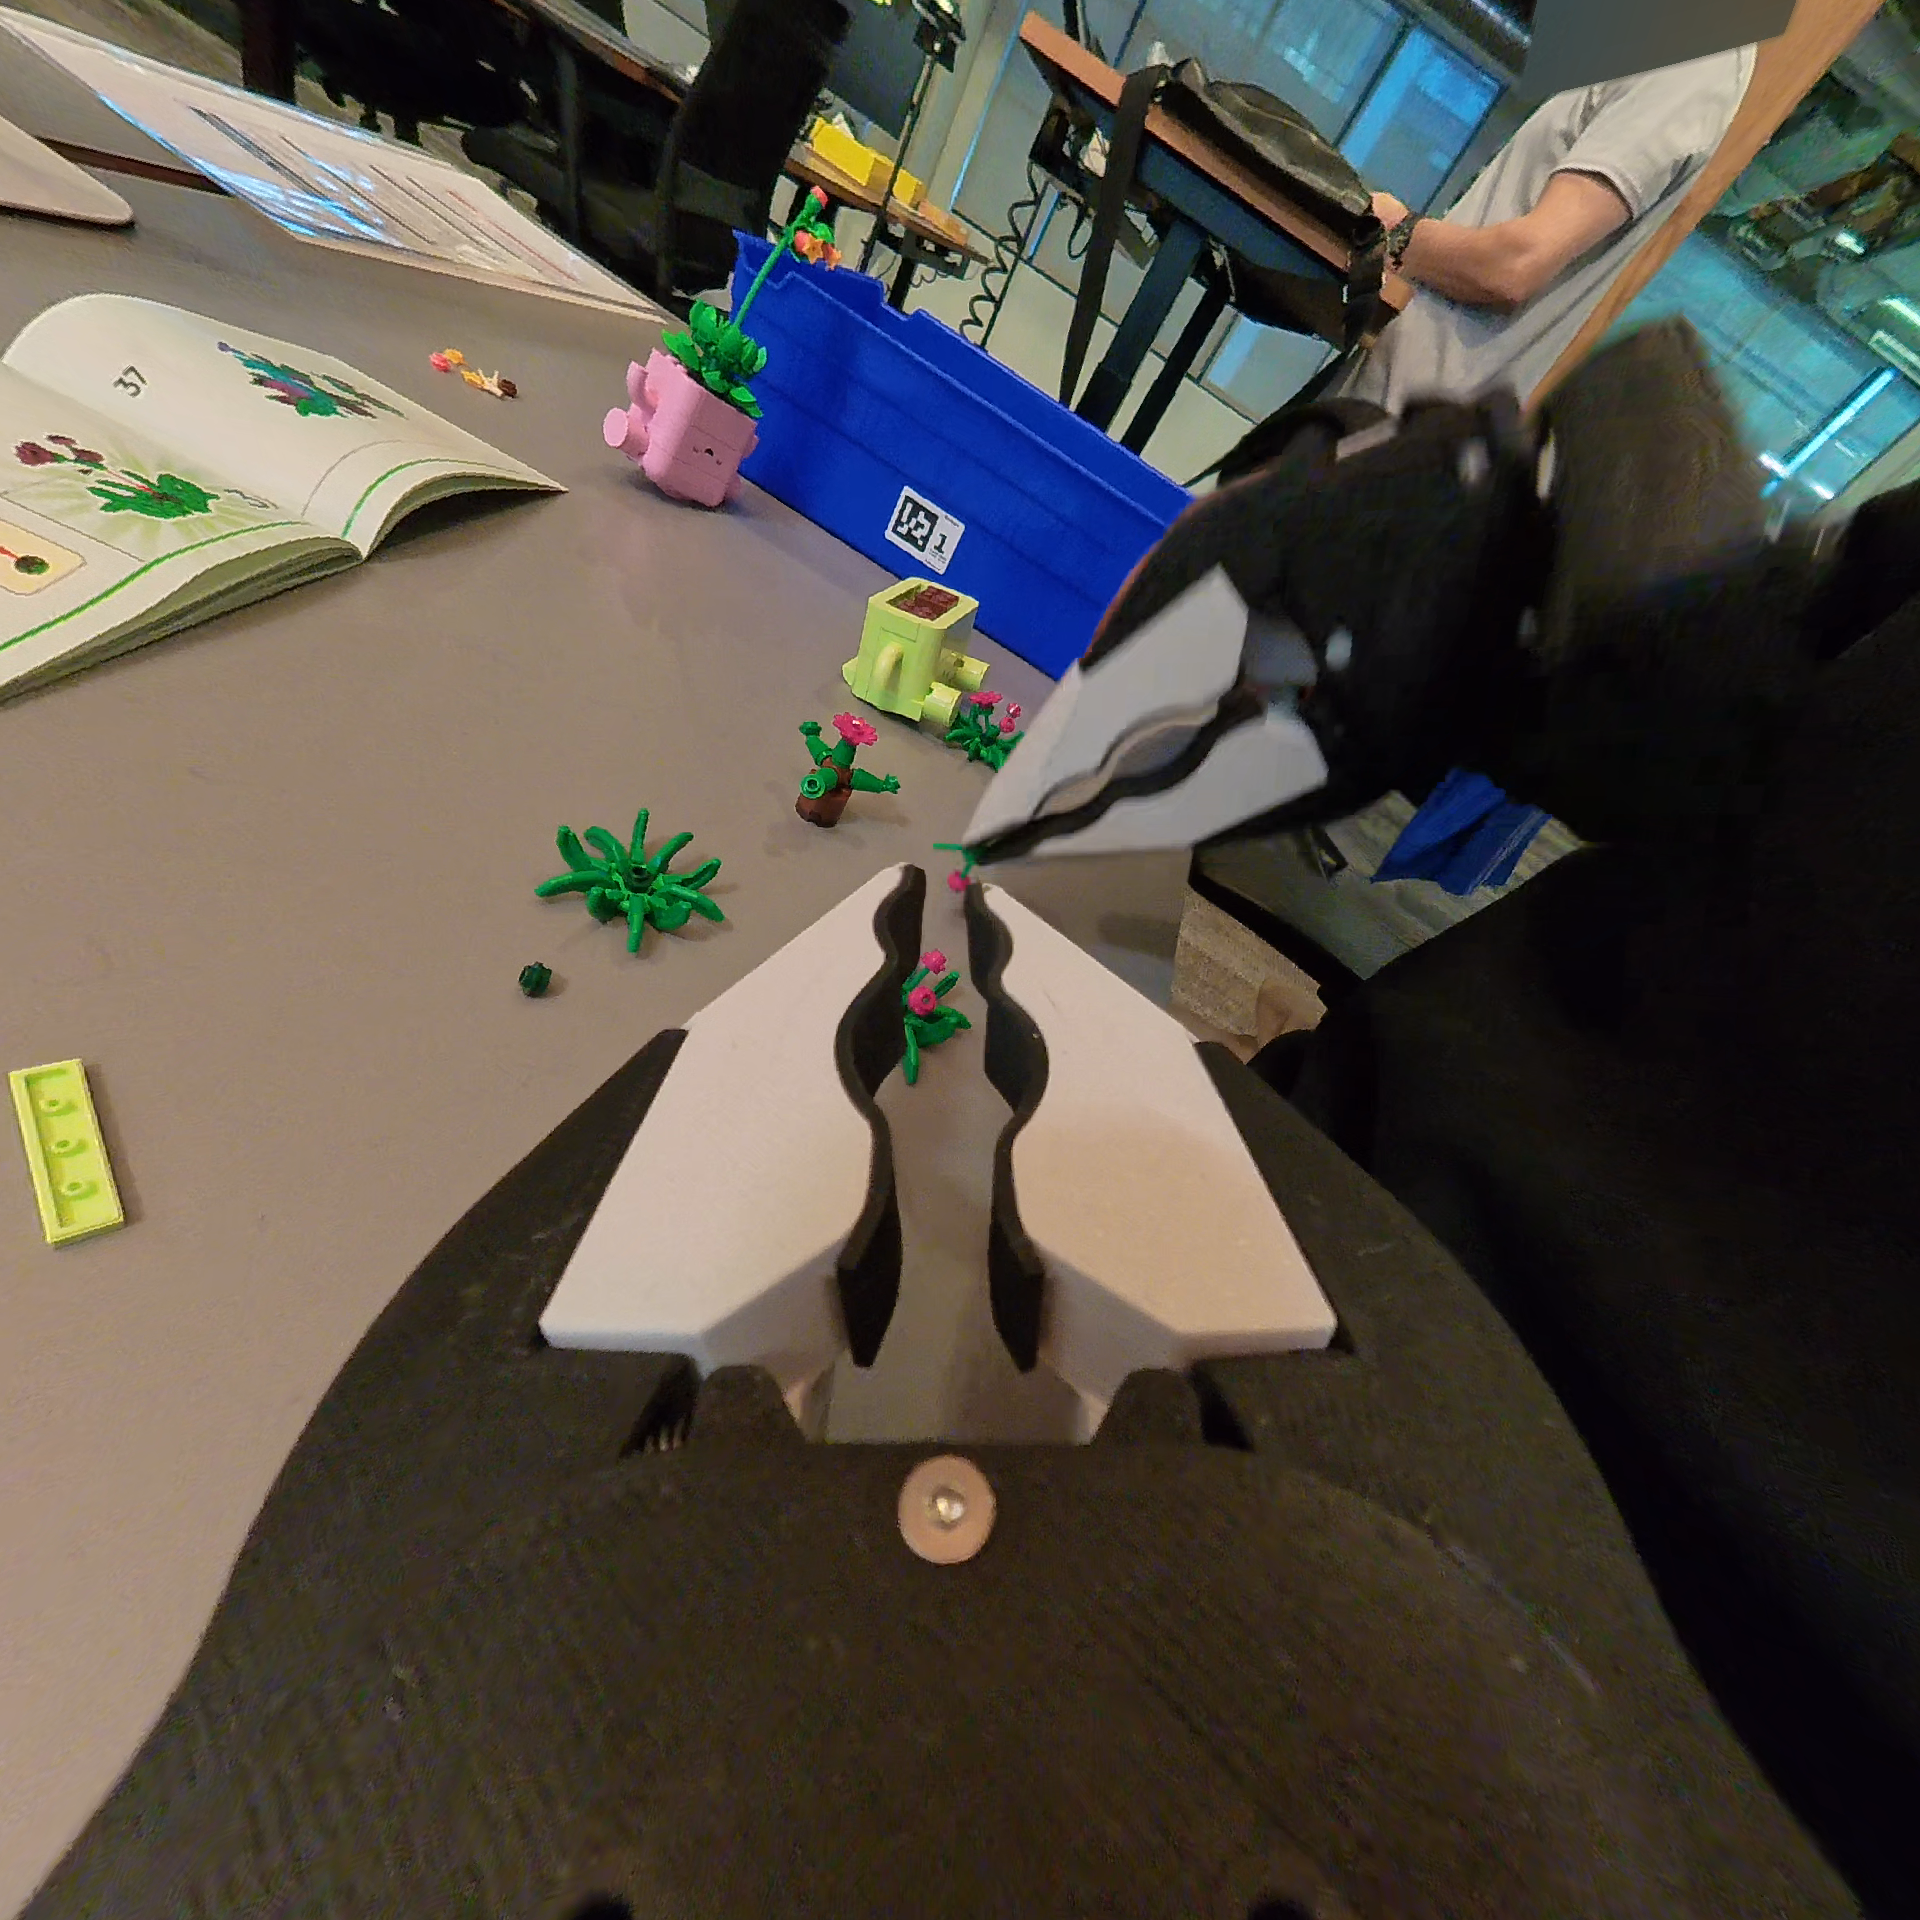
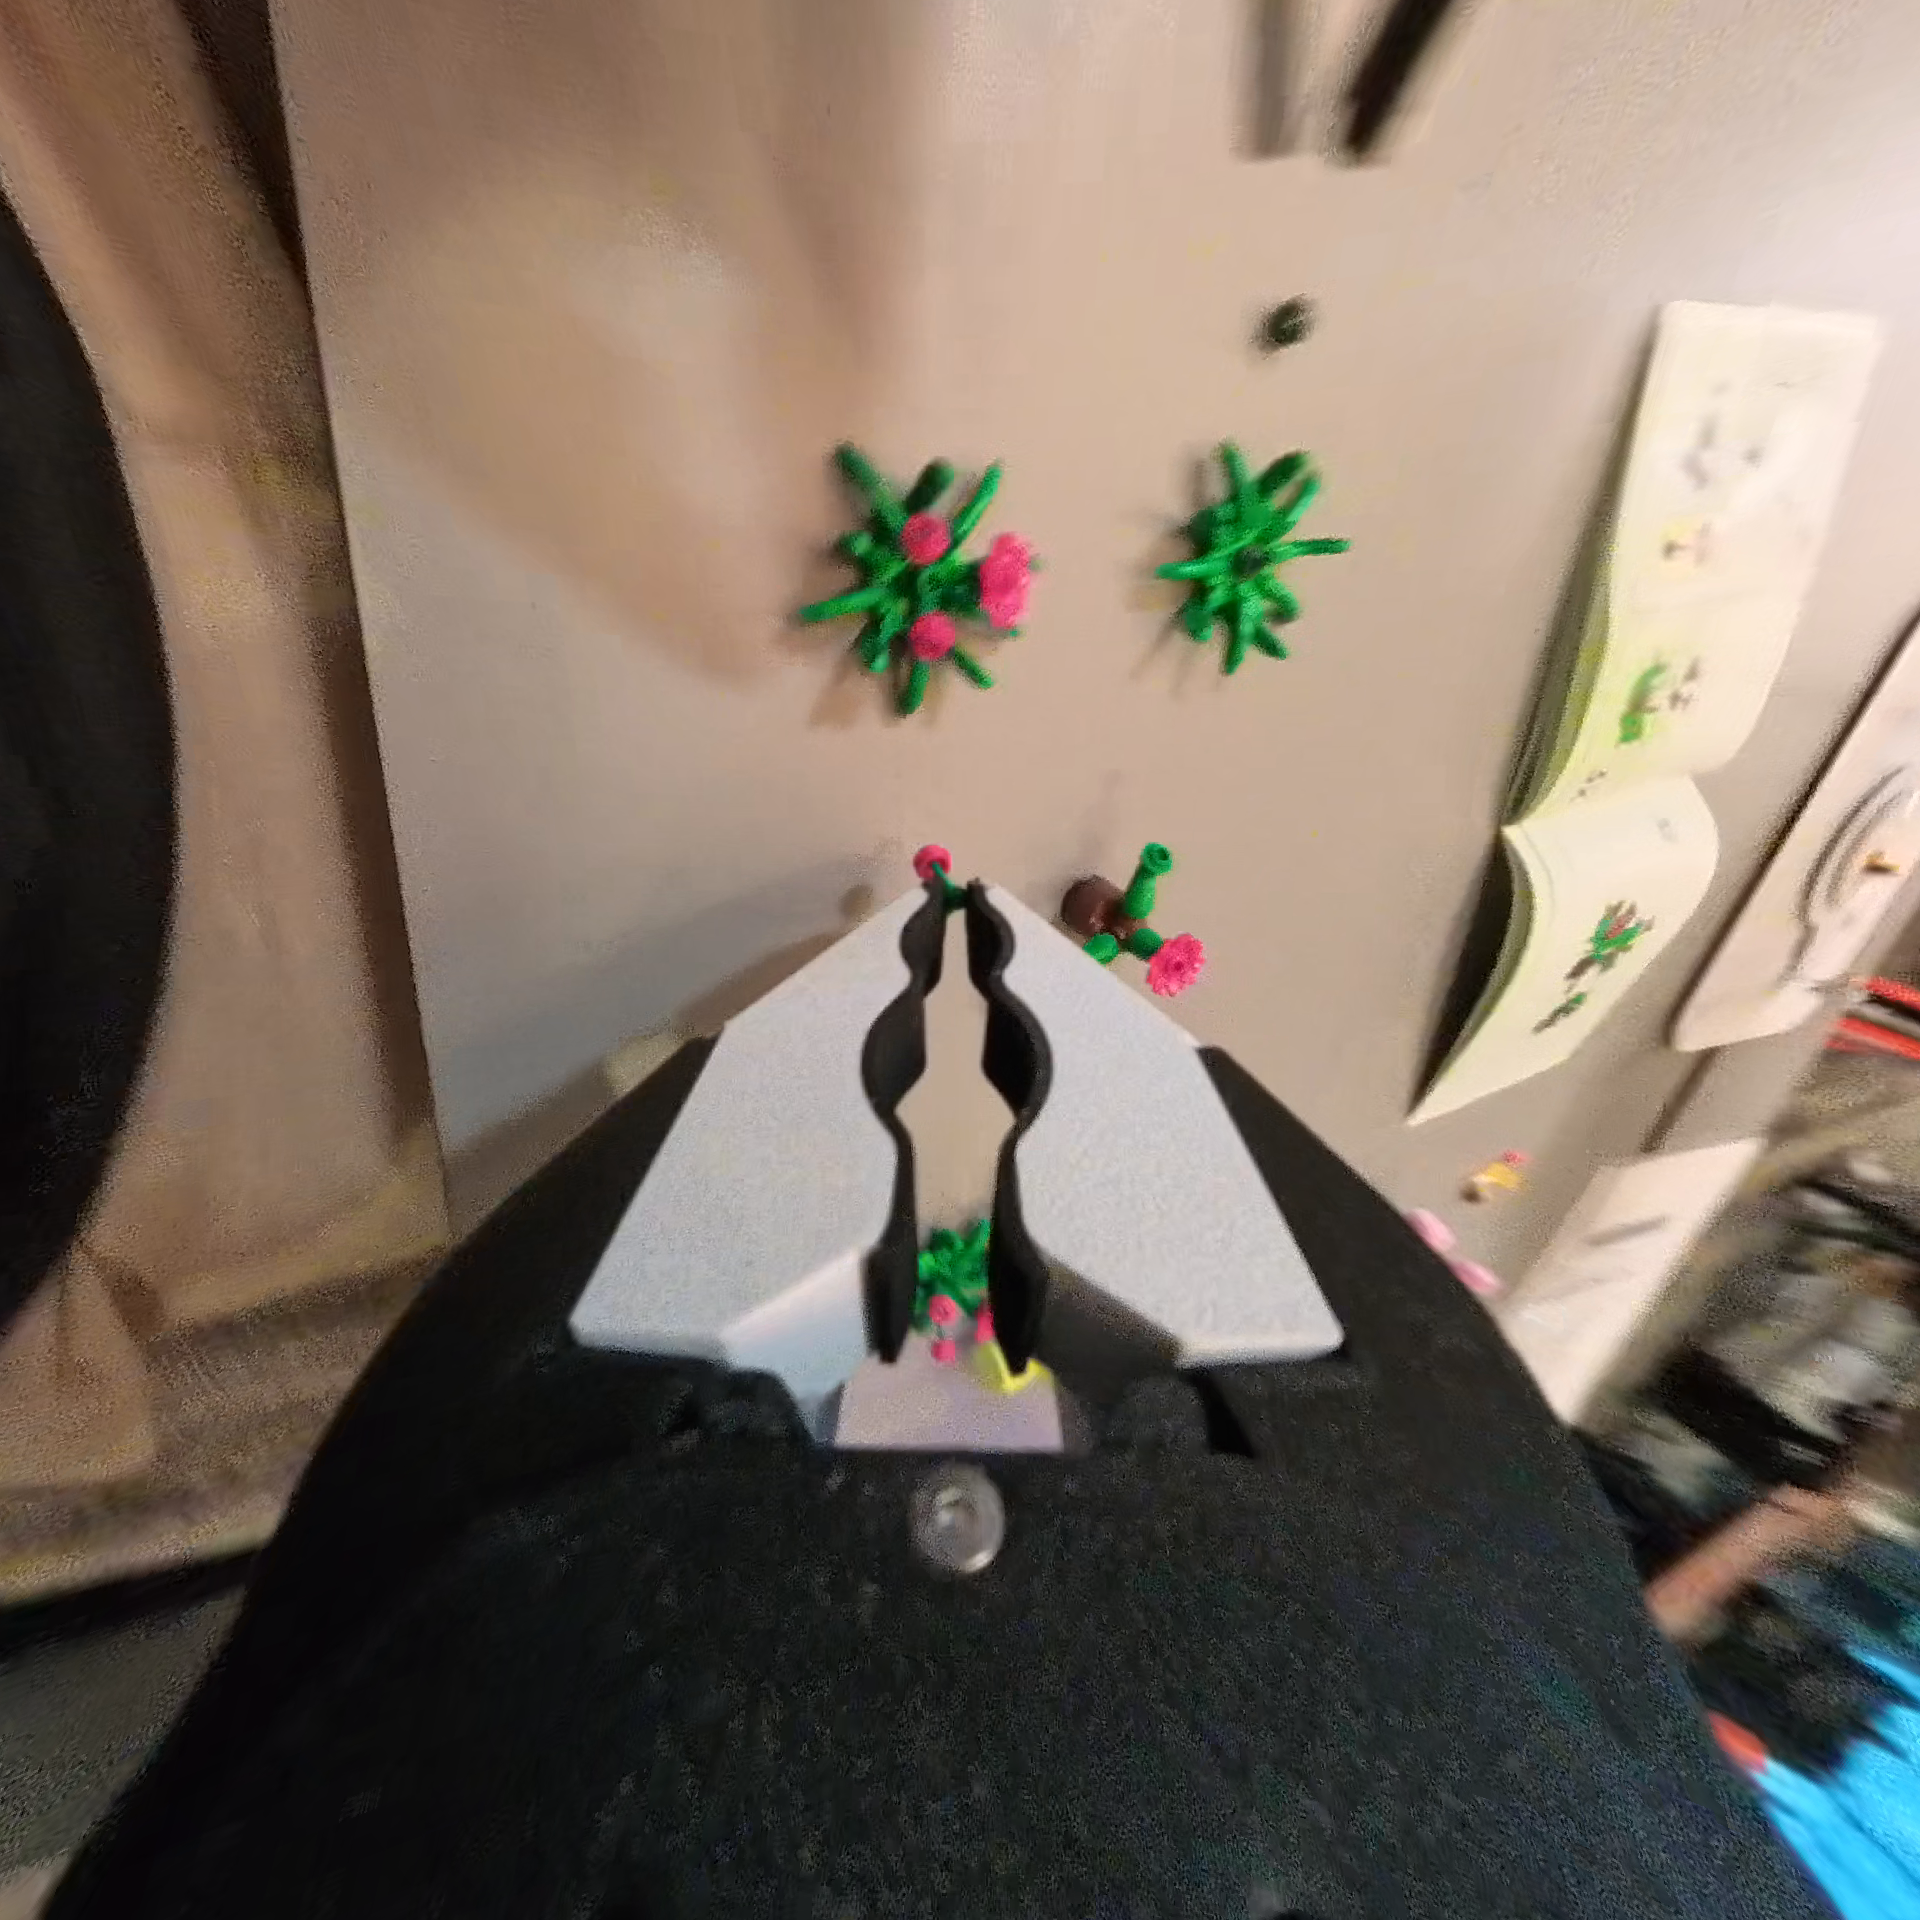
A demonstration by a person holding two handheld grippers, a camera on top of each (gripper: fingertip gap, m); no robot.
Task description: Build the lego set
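Note:
My right gripper (image 2: 956, 891) is shut on a thin green stem with a pink flower bud (image 2: 933, 862) and holds it above the grey table (image 2: 623, 520). It also shows in the left wrist view (image 1: 977, 854), its tip just beyond my left gripper (image 1: 943, 883), which is open and empty above the table. A green leafy plant with pink flowers (image 2: 920, 577) lies below; I see it between the left fingers (image 1: 930, 1003). A bare green leafy plant (image 1: 629, 881) and a small stem piece with a brown base and a pink flower (image 1: 836, 774) lie nearby.
A lime green pot (image 1: 914, 649) and a pink pot with a plant (image 1: 691, 431) stand by a blue bin (image 1: 935, 447). An open instruction booklet (image 1: 208, 468), a lime plate (image 1: 64, 1151) and a small dark green piece (image 1: 534, 979) lie to the left. A person stands beyond the table. Left tips to right tips: about 10 centimeters.

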